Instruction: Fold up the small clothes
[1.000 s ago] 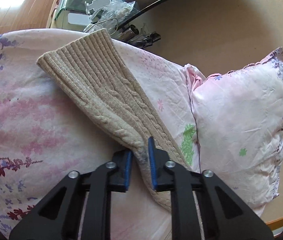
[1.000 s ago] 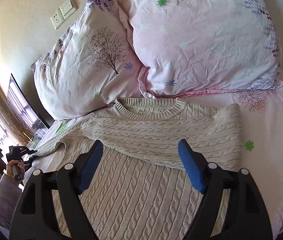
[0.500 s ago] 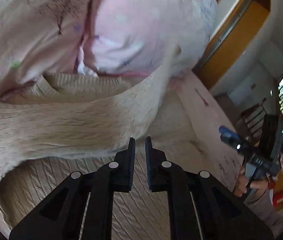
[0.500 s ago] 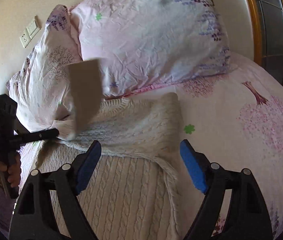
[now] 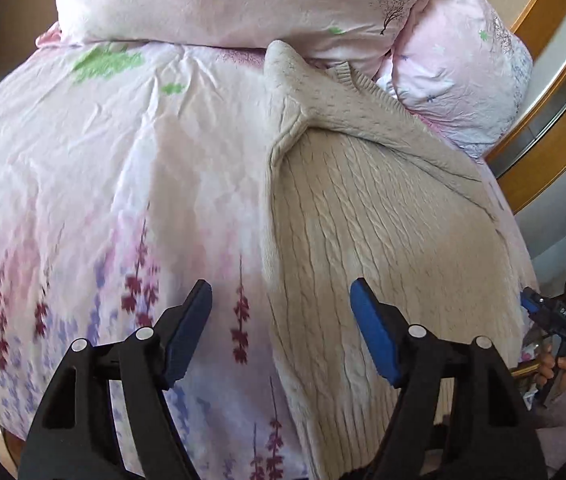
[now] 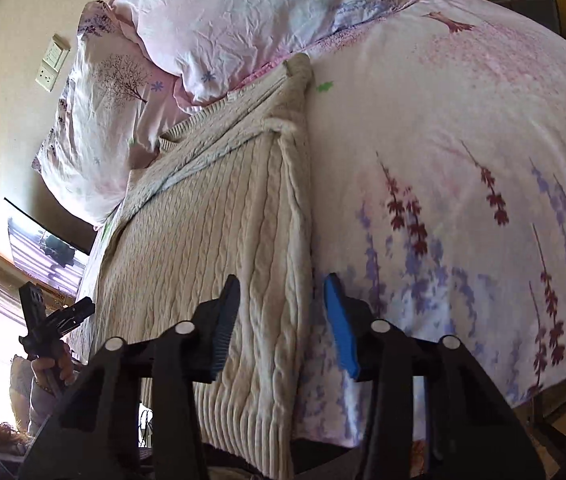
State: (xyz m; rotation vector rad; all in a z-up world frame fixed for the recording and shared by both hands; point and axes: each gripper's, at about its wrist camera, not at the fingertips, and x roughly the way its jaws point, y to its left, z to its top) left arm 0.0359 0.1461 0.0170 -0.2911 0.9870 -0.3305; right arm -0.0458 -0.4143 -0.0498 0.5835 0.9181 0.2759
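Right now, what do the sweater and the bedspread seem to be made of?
Sweater: thick cream yarn knit, probably wool or acrylic; raised cable ribs, matte and fuzzy. Bedspread: thin woven fabric, likely cotton; fine creases and a flat printed flower pattern.

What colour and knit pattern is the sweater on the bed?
The cable-knit sweater is cream-beige with a ribbed hem, clearest in the right wrist view.

Cable-knit wool sweater (image 5: pixel 383 240), crinkled cotton bedspread (image 5: pixel 123 160)

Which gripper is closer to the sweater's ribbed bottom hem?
Right. The right gripper straddles the sweater edge just above the ribbed hem; the left gripper straddles the opposite edge, hem unseen.
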